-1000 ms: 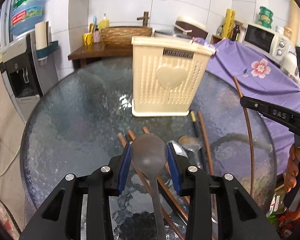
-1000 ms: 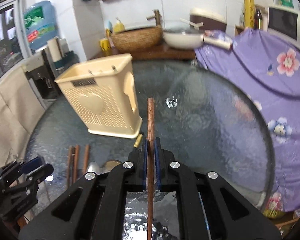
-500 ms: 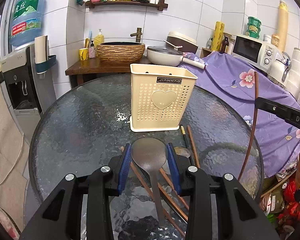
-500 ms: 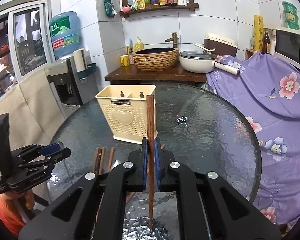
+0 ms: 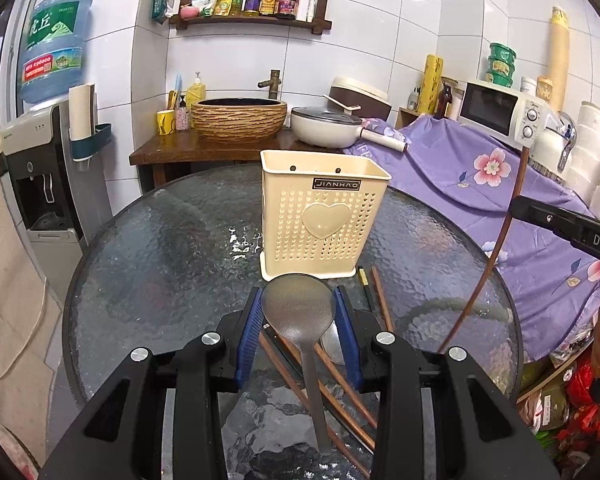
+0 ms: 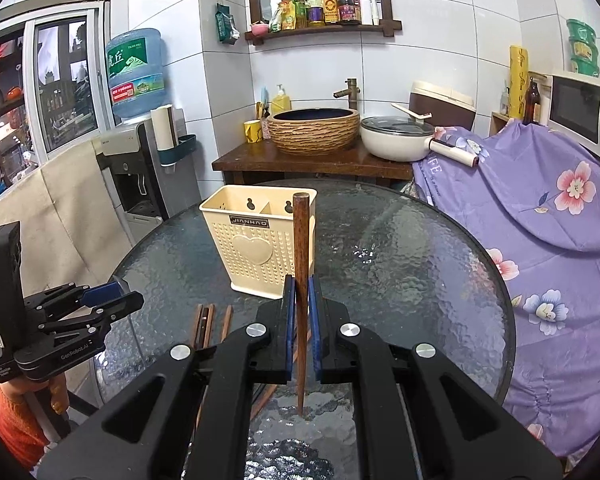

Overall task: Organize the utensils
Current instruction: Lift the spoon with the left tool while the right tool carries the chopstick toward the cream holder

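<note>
The left gripper [image 5: 298, 312] has its blue pads clenched on the bowl of a grey spoon [image 5: 299, 312], whose handle hangs back toward the wrist above the table. The right gripper [image 6: 301, 308] is clamped on a brown chopstick [image 6: 300, 264] held nearly upright, blunt end up, thin tip pointing down over the glass. Just beyond both stands the cream holder [image 5: 322, 216], upright on the round glass table [image 5: 160, 248]; from the right wrist its top shows two open compartments, and nothing crowds its mouth. Loose chopsticks [image 5: 380, 300] and another spoon [image 5: 332, 342] lie on the glass between the holder's foot and the near rim, under the left gripper. To the holder's left the glass is bare right out to the edge; to its right there is also free glass, then a purple flowered cloth [image 6: 540, 208] close past the rim. Behind the table stands a wooden counter with a basin [image 5: 239, 118] and a pan [image 5: 326, 126]. Compared with a second ago, both grippers have come up and tipped less steeply, so the holder sits lower in view and the wall shelf now shows; in the last half second little has changed. Both grips are as before.
</note>
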The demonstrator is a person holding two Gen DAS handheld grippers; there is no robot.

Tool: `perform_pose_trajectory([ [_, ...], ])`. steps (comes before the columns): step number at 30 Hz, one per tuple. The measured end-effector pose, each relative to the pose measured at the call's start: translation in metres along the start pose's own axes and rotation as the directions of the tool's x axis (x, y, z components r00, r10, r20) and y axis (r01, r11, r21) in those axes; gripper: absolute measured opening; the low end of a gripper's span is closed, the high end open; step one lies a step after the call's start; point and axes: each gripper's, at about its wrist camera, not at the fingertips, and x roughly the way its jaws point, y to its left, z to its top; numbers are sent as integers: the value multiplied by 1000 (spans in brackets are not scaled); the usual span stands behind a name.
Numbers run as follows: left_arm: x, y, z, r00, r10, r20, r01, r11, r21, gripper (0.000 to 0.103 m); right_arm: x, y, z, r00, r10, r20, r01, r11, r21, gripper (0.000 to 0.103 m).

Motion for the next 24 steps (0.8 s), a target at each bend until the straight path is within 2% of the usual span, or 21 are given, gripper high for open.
perform_pose_trajectory([
  [7, 8, 2, 6, 1000, -9, 8, 10, 1000, -8, 35, -1, 5, 10, 1000, -9, 17, 9, 1000, -6, 7],
  [13, 11, 0, 24, 1000, -8, 28, 8, 1000, 7, 35, -1, 11, 32, 1000, -1, 30, 1, 1000, -22, 7],
  [17, 10, 0, 50, 998, -14, 56, 13, 1000, 9, 35, -3, 14, 53, 999, 14, 44, -12, 999, -29, 7],
  [24, 5, 8, 129, 991, -33, 129, 40, 998, -53, 35, -18, 15, 115, 990, 65, 127, -65, 998, -5, 7],
])
